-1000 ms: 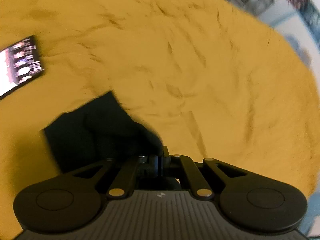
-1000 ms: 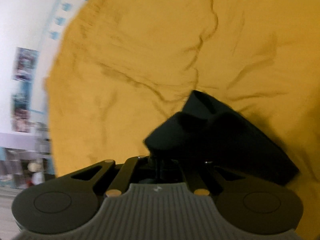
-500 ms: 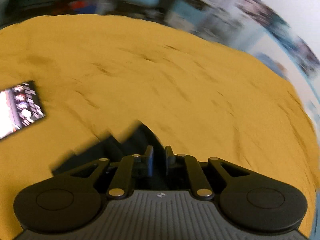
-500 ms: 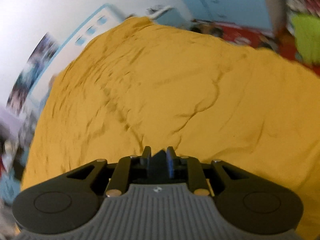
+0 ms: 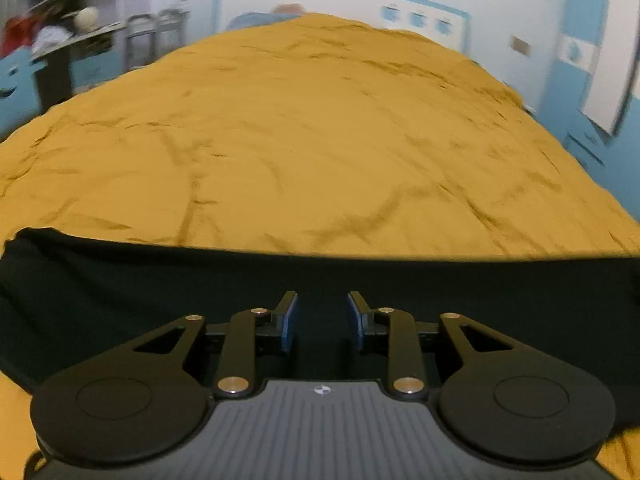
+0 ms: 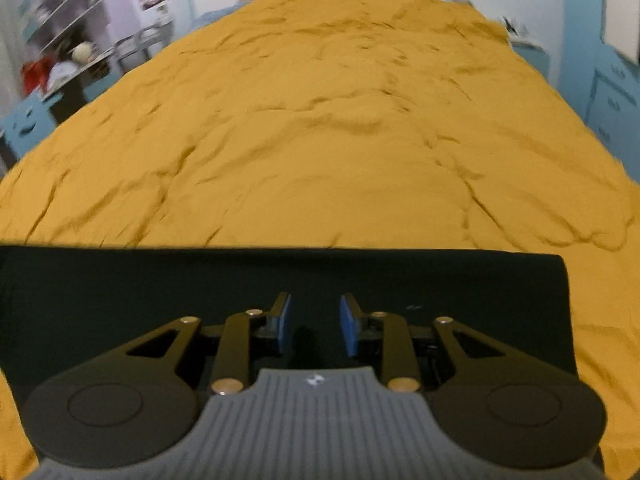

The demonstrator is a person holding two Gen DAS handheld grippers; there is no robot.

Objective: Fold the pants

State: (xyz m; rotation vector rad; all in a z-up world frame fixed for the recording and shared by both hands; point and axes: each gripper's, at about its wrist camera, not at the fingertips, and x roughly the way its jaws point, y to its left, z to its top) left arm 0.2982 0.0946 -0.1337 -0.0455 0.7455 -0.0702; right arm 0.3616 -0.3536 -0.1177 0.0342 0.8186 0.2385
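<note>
The black pants [image 5: 120, 288] lie flat as a wide dark band across the near part of a bed with a mustard-yellow cover [image 5: 320, 140]. My left gripper [image 5: 322, 312] hovers over the band, its jaws opening, blue pads apart, no cloth pinched between them. In the right wrist view the same pants [image 6: 460, 280] end in a straight right edge. My right gripper [image 6: 314, 316] stands above them, its jaws also opening with nothing gripped.
The wrinkled yellow bed cover [image 6: 320, 120] stretches far ahead. Blue furniture and shelves [image 5: 60, 52] stand to the left of the bed, a white wall with blue cabinets [image 6: 608, 92] to the right.
Both grippers let go of the black cloth and opened. Both wrists rolled and swung round, so the views now look straight along the bed with the pants spread flat below.
</note>
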